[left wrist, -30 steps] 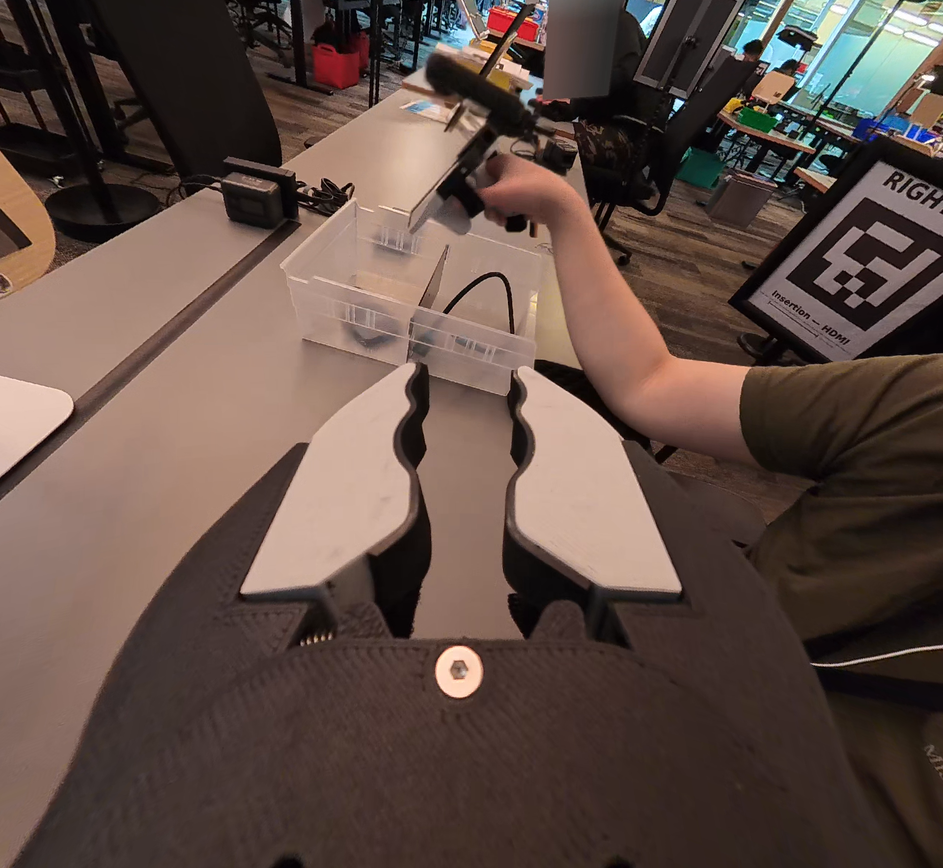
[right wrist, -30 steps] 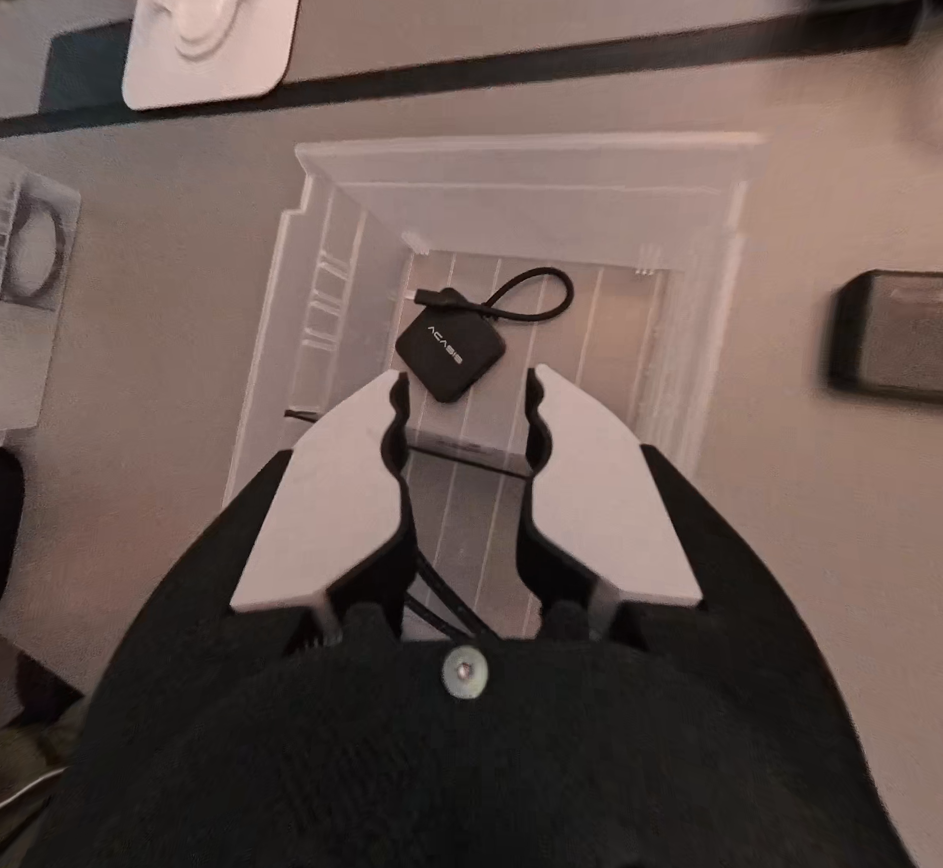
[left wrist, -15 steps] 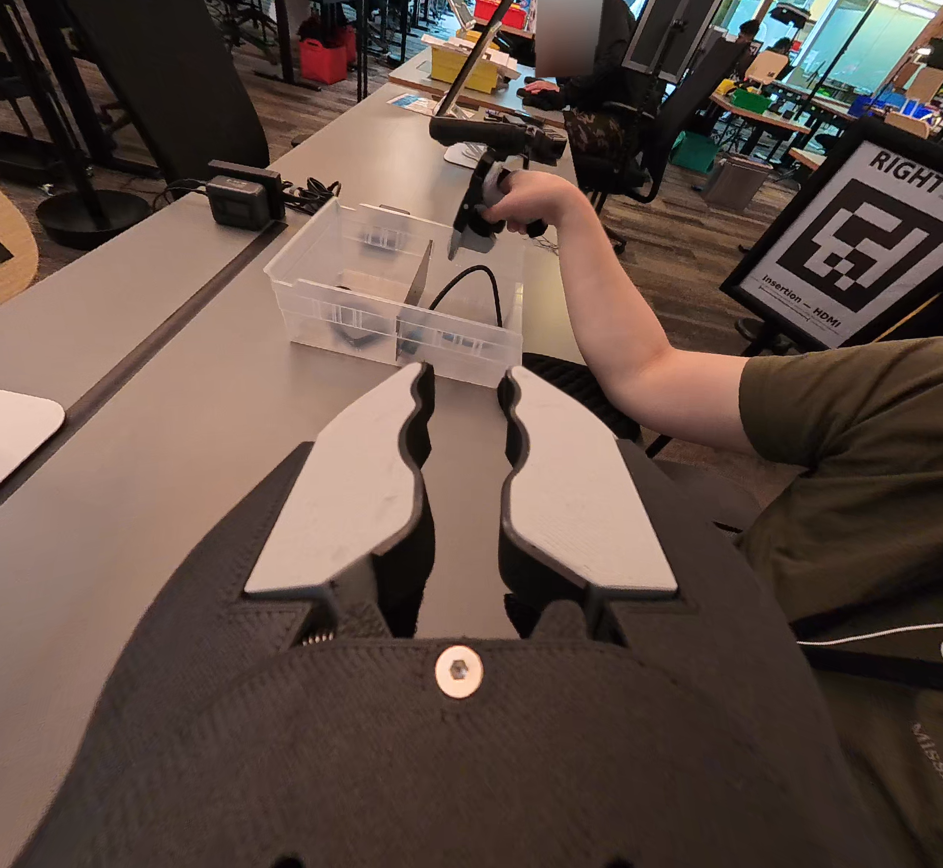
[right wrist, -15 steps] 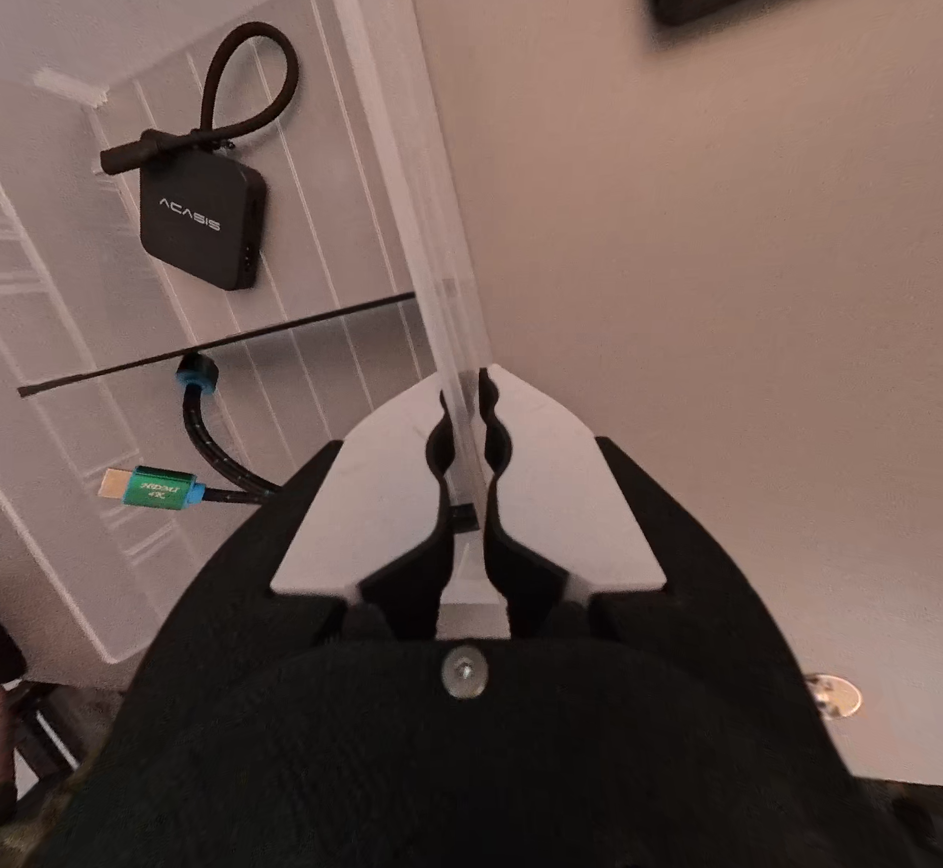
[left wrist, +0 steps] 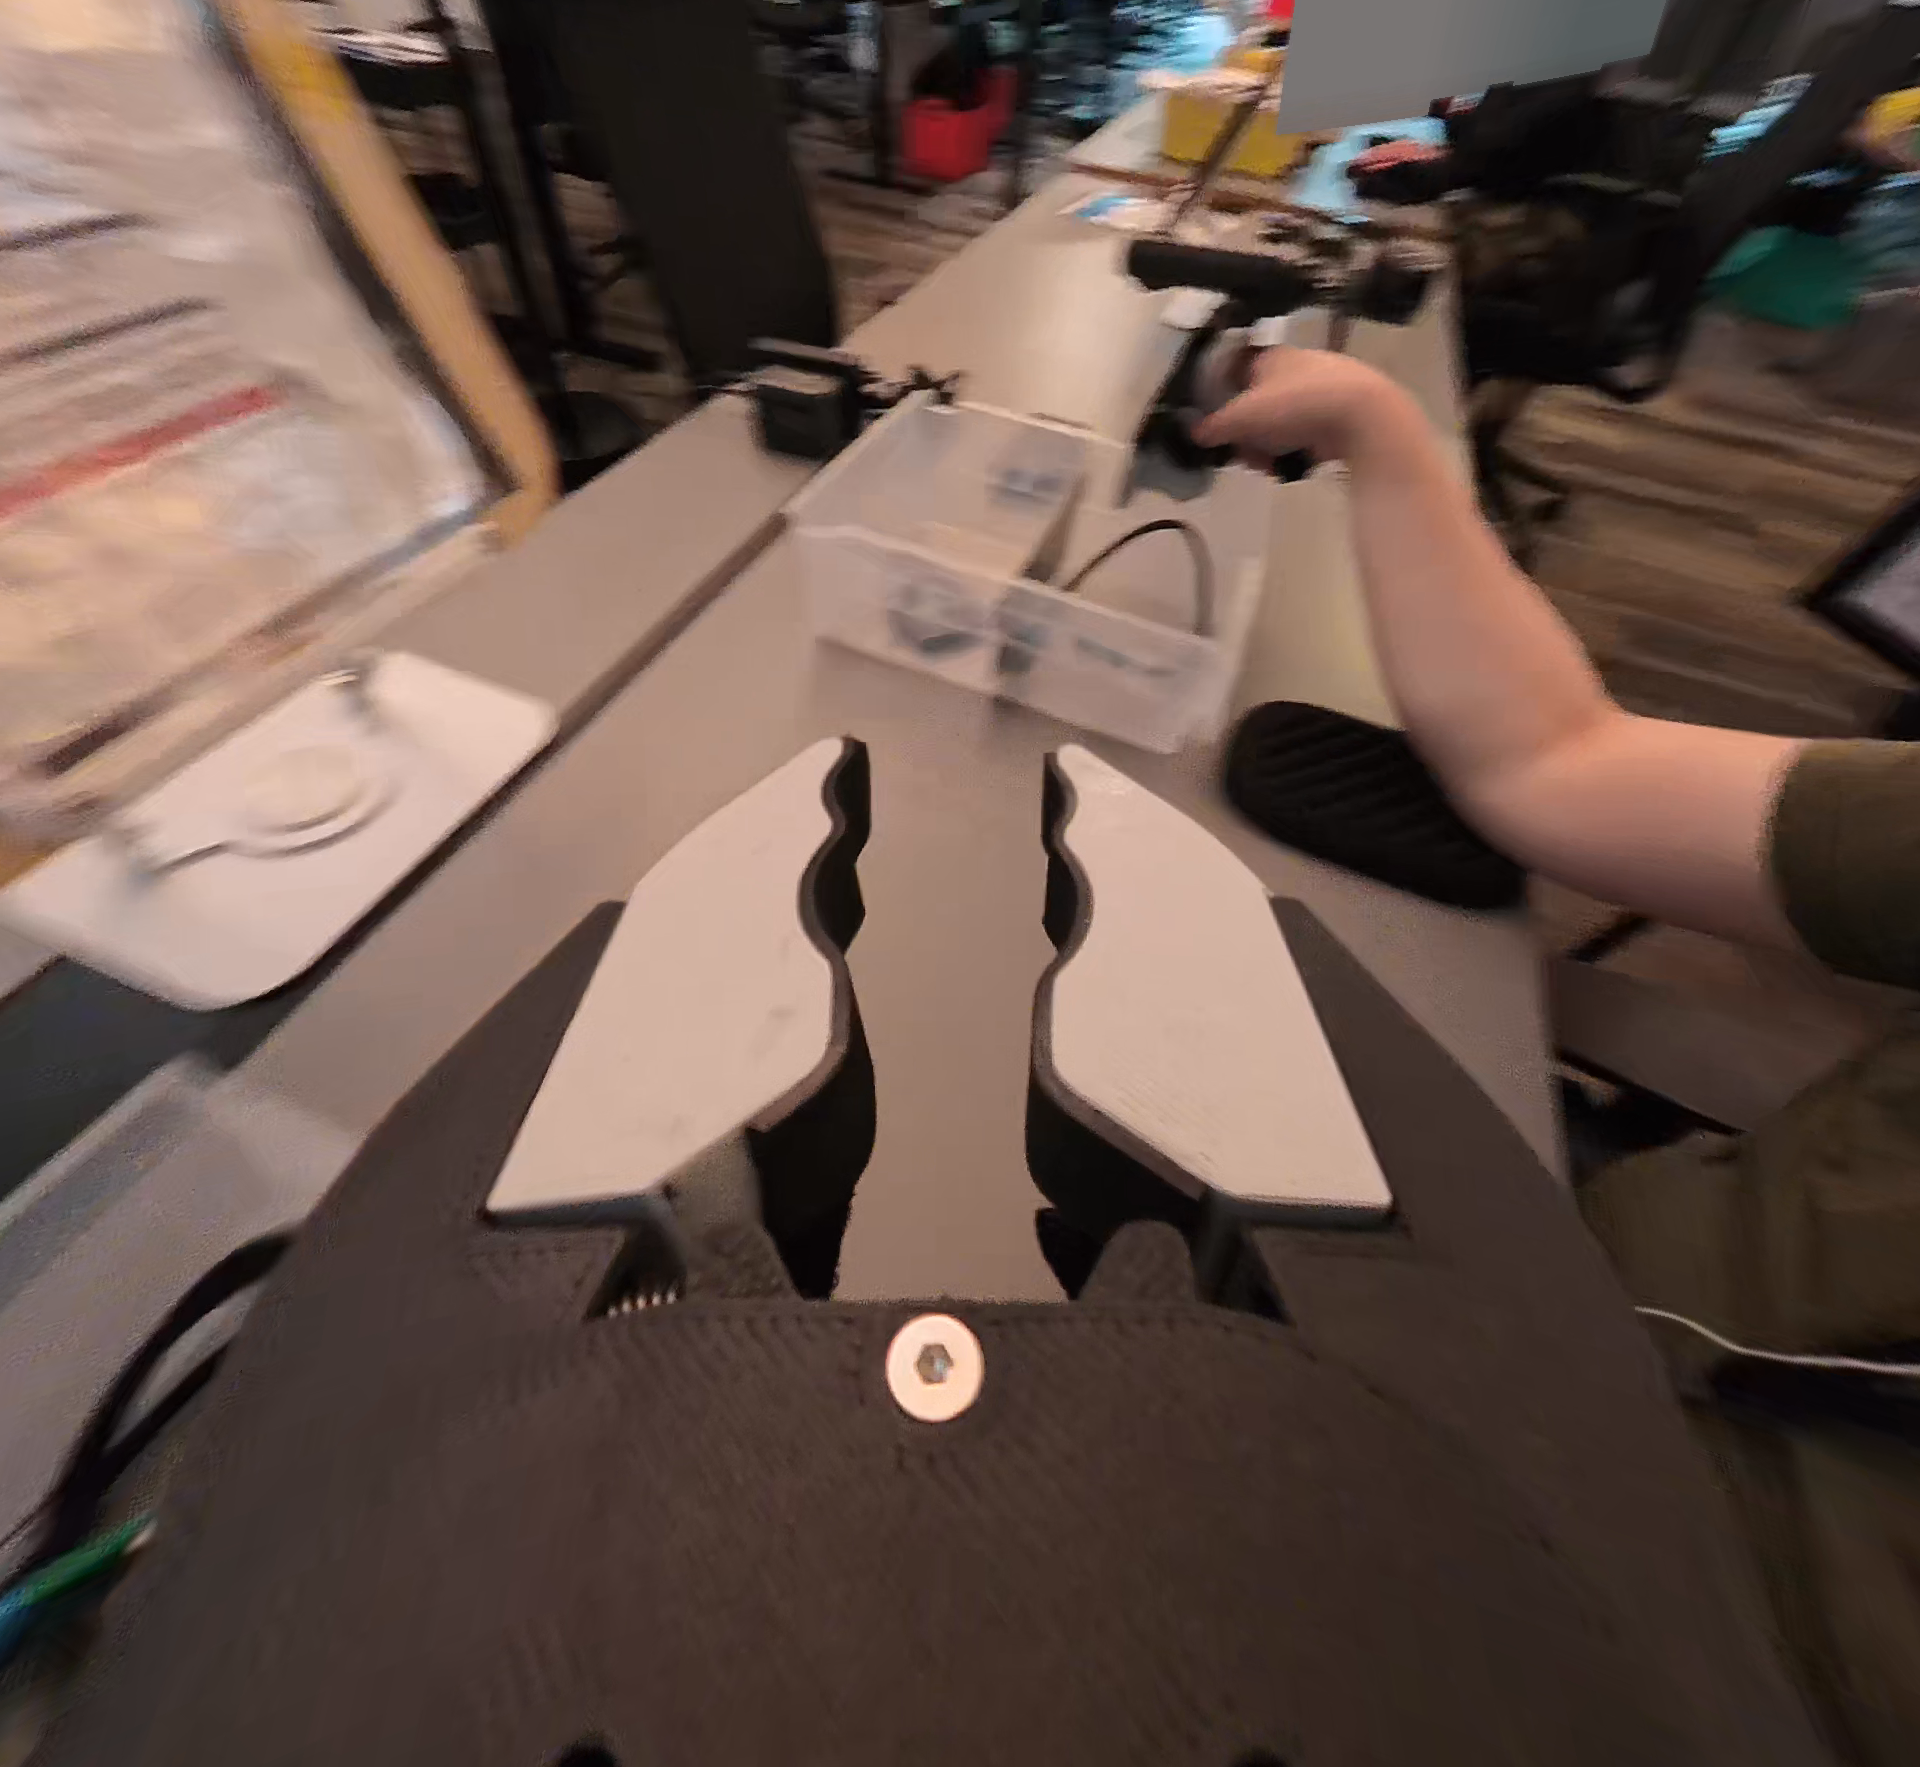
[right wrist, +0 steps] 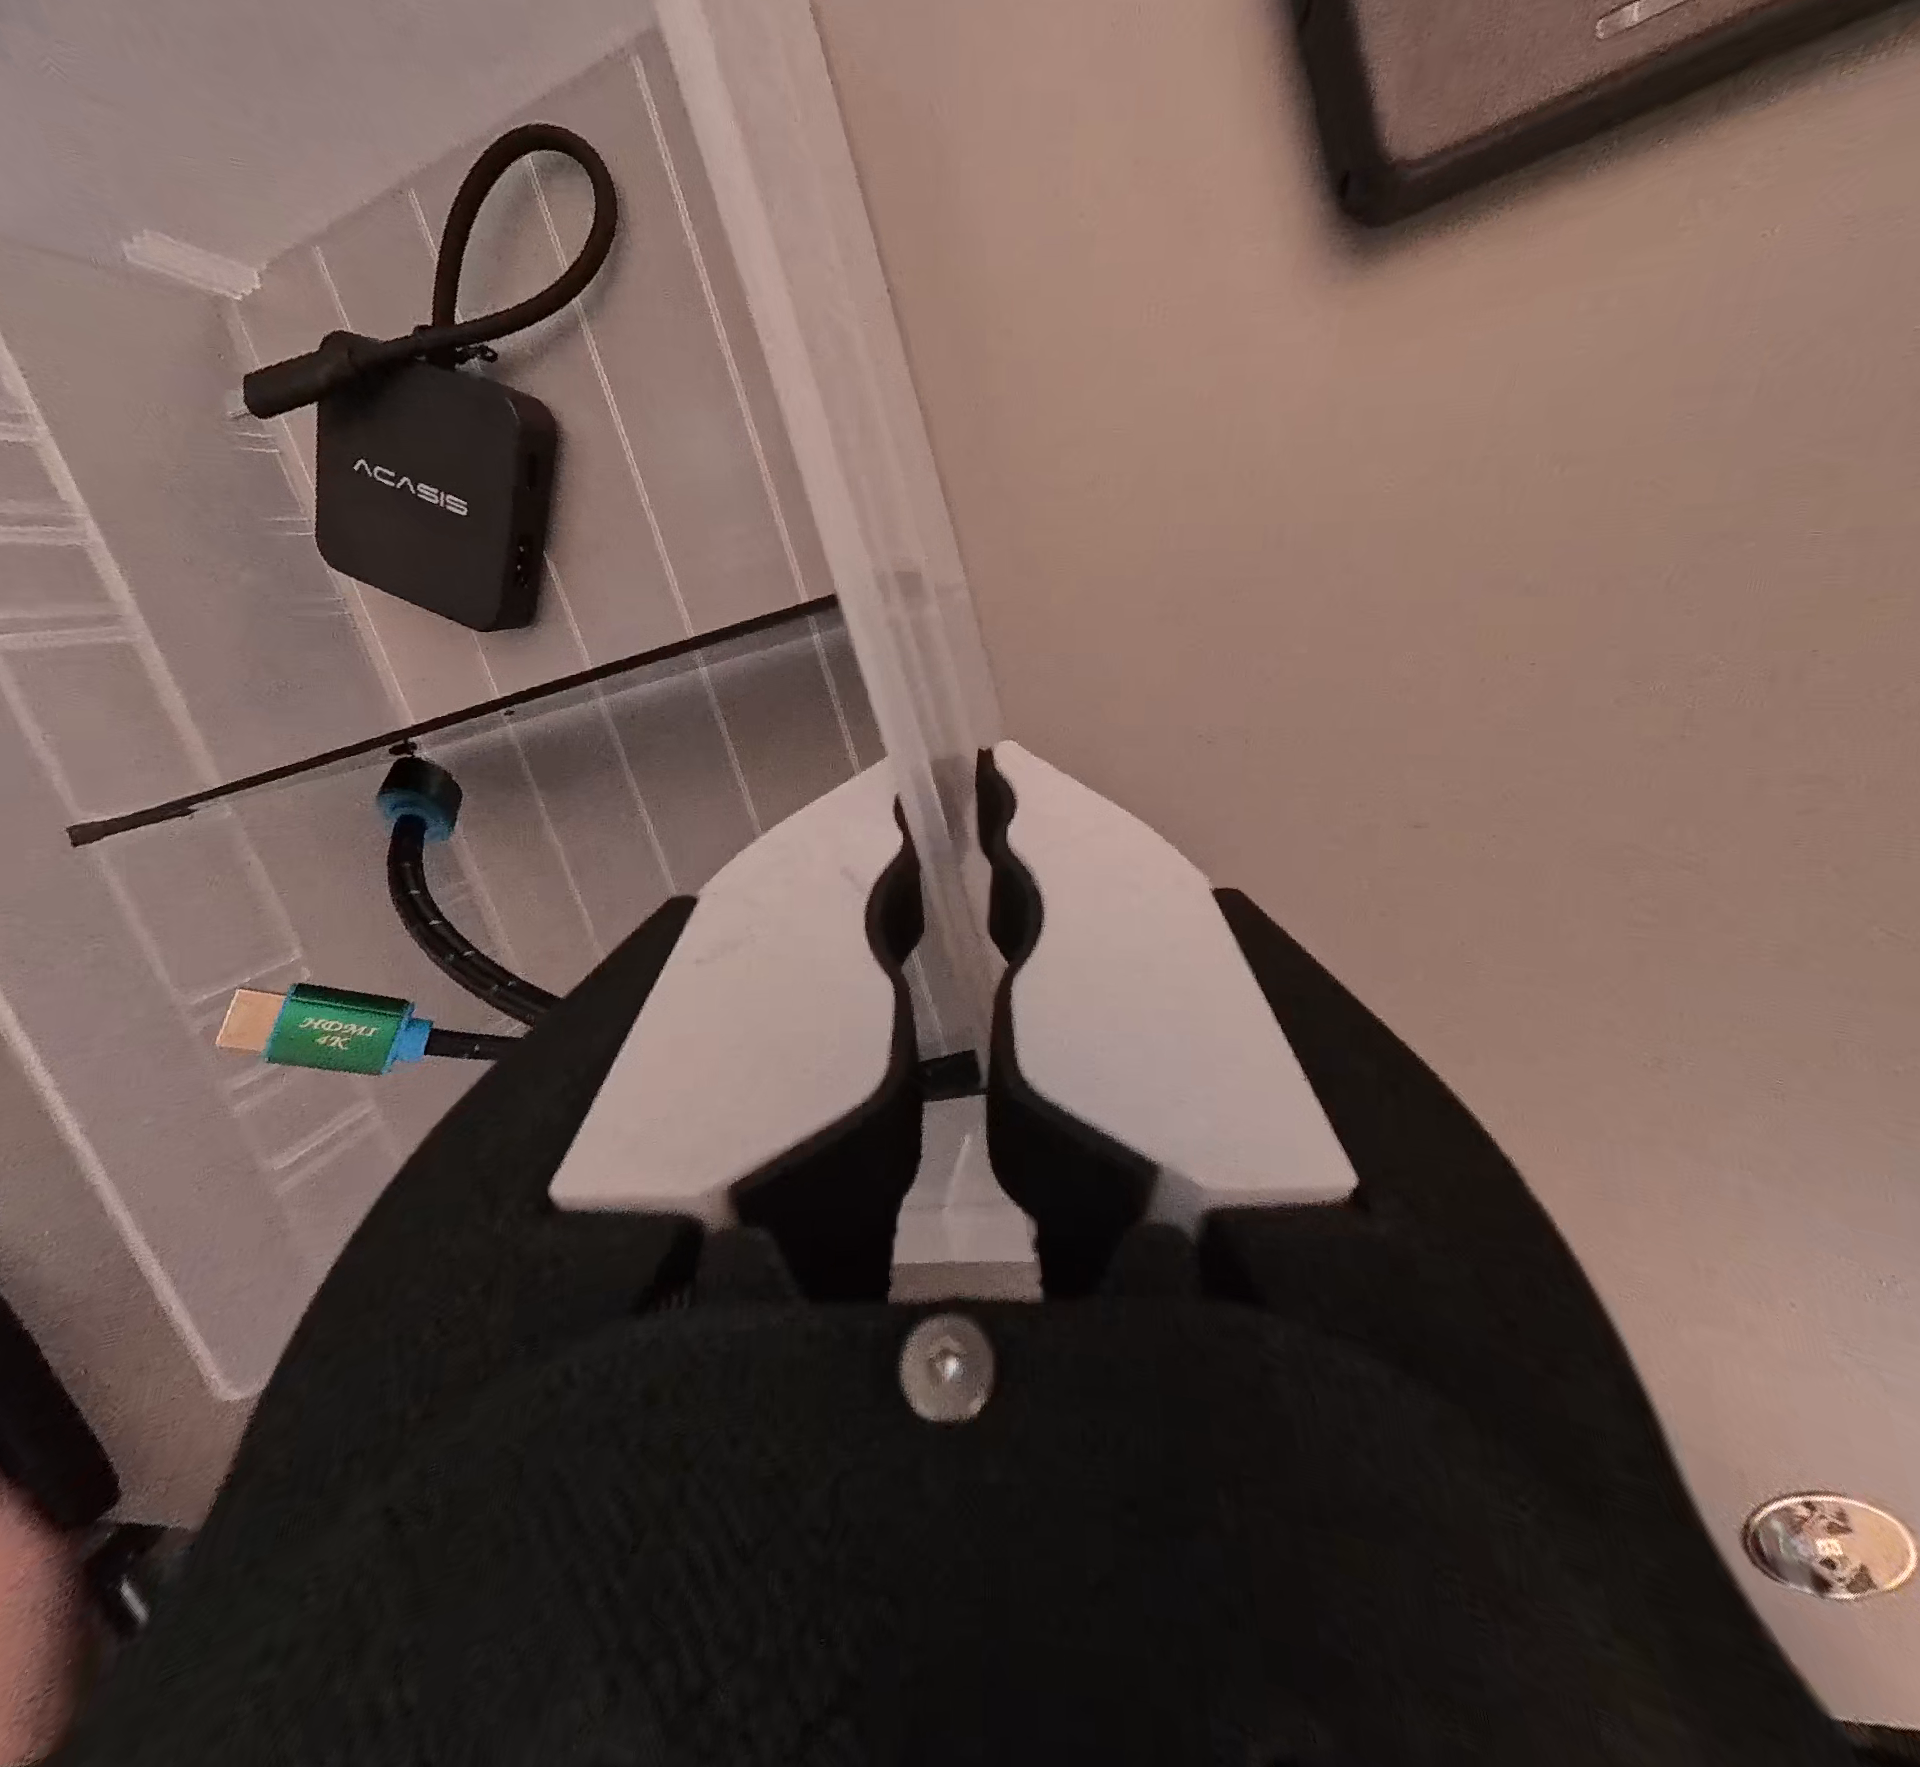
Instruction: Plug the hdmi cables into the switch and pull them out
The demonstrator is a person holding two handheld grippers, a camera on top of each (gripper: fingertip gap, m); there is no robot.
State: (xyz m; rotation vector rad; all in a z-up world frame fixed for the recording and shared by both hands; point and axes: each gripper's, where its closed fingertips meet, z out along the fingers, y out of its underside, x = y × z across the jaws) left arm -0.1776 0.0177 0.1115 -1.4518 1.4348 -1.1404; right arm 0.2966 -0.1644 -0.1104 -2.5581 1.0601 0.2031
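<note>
A clear plastic bin [right wrist: 727,55] holds a black square switch [right wrist: 436,502] with a short black looped cable [right wrist: 530,242]. Beyond a thin black divider [right wrist: 447,730] lies a braided HDMI cable [right wrist: 416,896] with a green plug [right wrist: 332,1042]. My right gripper [right wrist: 940,782] is shut on the bin's side wall, which runs between its jaws. My left gripper [left wrist: 951,761] is open and empty over the grey table [left wrist: 644,699], short of the bin [left wrist: 997,595]. In the left wrist view a hand [left wrist: 1288,408] holds the right gripper at the bin's far right side.
A white pad [left wrist: 291,813] lies on the table to the left, under a tilted board. A black flat device [right wrist: 1600,3] lies on the table to the right of the bin. A small silver disc [right wrist: 1834,1551] is near the table edge. A black chair seat [left wrist: 1361,803] is beside the table.
My right gripper went from open above the bin to shut on its side wall and stays there. My left gripper swung left and back, with blur, still open.
</note>
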